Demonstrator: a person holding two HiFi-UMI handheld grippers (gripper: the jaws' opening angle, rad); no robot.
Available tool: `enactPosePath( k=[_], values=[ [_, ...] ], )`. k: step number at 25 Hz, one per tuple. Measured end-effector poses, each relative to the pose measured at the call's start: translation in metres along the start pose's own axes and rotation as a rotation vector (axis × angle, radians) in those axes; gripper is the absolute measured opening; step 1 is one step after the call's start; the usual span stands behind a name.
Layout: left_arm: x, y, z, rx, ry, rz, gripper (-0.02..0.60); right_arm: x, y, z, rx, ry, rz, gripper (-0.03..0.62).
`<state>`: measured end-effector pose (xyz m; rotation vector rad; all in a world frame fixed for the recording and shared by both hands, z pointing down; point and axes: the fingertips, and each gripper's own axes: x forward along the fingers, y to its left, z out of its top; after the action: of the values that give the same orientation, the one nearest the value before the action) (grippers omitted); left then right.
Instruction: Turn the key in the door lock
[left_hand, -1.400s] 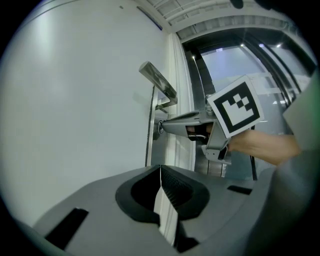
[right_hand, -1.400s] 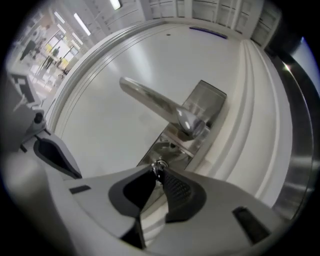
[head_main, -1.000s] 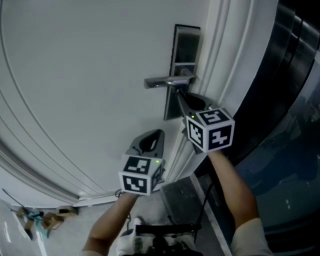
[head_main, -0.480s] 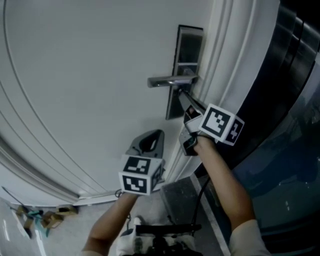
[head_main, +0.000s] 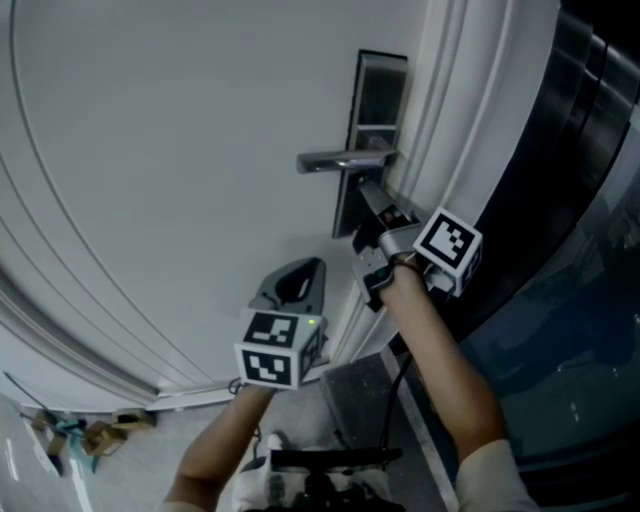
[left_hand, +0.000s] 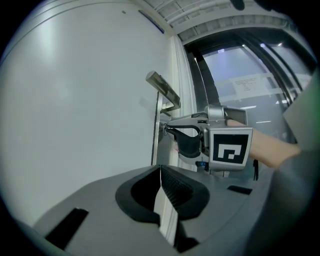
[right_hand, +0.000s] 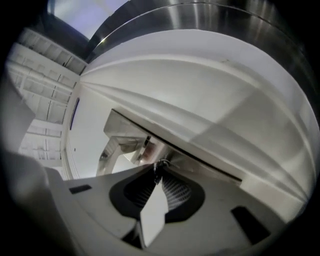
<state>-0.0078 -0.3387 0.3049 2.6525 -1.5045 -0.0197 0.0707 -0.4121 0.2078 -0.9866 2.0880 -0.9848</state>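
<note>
Pinching the key (right_hand: 158, 164) just under the lever handle (head_main: 340, 160) on the lock plate (head_main: 372, 100), the right tool (head_main: 366, 192) has its narrow jaws on it though they have just been easing apart; the door frame (head_main: 440, 110) crowds the plate's right edge, while bare door (head_main: 180, 150) lies open to its left. Its marker cube (head_main: 447, 245) has rolled over to the right since a second ago. The left tool (head_main: 312, 265), jaws together and empty, hangs below and left of the plate.
</note>
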Motion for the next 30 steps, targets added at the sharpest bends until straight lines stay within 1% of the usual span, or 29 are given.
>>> enactPosePath(
  k=[4,6,9,14,18,20,24,30],
  values=[
    [0.0,-0.001,0.0,0.002,0.001,0.001,0.015,0.0,-0.001,0.001,0.148,-0.027,0.042,0.048],
    [0.001,-0.001,0.0,0.004,0.001,0.0,0.015,0.0,-0.002,0.001,0.203,-0.035,0.059,0.049],
    [0.0,-0.001,0.0,0.006,0.002,0.004,0.015,0.0,-0.003,0.0,0.254,-0.038,0.069,0.051],
    [0.0,-0.001,0.0,0.008,0.002,0.005,0.015,-0.001,-0.003,0.001,0.297,-0.025,0.083,0.055],
    [0.001,0.0,0.002,0.011,0.0,0.005,0.015,-0.001,0.0,0.0,0.277,-0.016,0.094,0.066],
    [0.002,0.0,0.002,0.013,0.001,0.004,0.015,-0.003,0.003,0.001,0.26,-0.009,0.104,0.104],
    [0.002,-0.004,0.002,0.015,0.001,-0.003,0.015,-0.01,0.006,0.003,0.209,0.002,0.102,0.104],
    [0.004,-0.01,0.007,0.018,-0.006,-0.013,0.015,-0.024,0.005,0.011,0.081,0.01,0.059,0.104]
  ],
)
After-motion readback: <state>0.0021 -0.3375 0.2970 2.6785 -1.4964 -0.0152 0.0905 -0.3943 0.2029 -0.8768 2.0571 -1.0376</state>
